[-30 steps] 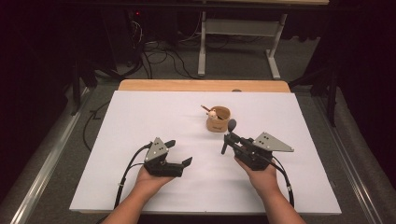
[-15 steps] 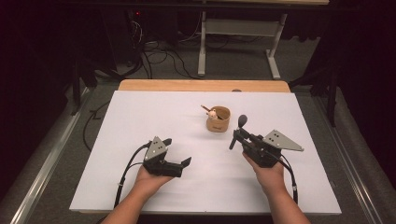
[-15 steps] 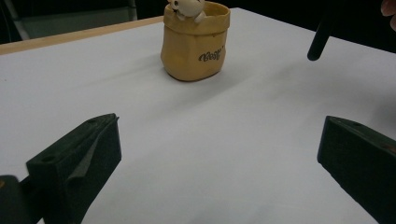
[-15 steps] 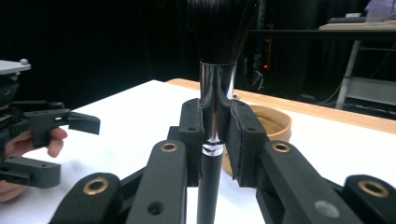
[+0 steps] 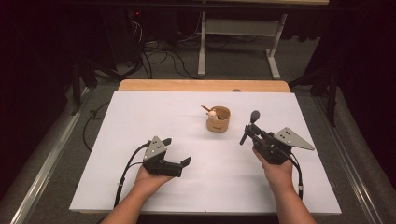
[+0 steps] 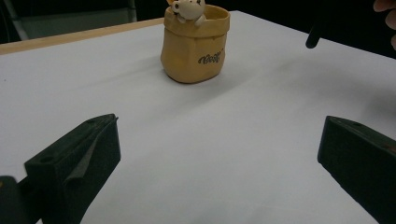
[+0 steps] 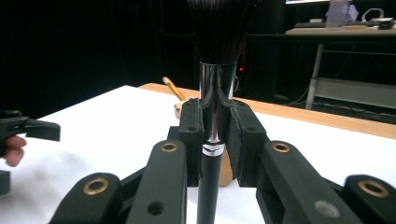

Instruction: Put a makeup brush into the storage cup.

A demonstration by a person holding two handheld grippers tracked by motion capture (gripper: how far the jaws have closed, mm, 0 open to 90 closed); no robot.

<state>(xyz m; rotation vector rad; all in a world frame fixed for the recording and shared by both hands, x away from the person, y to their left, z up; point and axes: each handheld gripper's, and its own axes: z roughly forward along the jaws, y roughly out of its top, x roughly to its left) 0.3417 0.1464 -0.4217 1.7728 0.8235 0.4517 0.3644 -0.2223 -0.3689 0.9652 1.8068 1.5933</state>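
The right tool [image 5: 252, 132] has carried the makeup brush [image 5: 249, 127] away from the cup [image 5: 218, 119] toward the counter's right edge, and the left tool's [image 5: 176, 151] jaws have just been opening with nothing between them.

The right tool is clamped on the brush's shiny handle [image 7: 212, 135]; the brush's long axis runs nearly upright, leaning a little, with the dark bristle head up and toward the far edge and the handle end down. It hangs over the right half of the white counter [image 5: 140, 121], near the tan cup, which holds a small figure and a pencil [image 7: 172, 88]. The left tool rests near the front edge, jaws wide apart. Beyond the far wooden edge lie a dark floor, cables and a desk frame [image 5: 236, 42].
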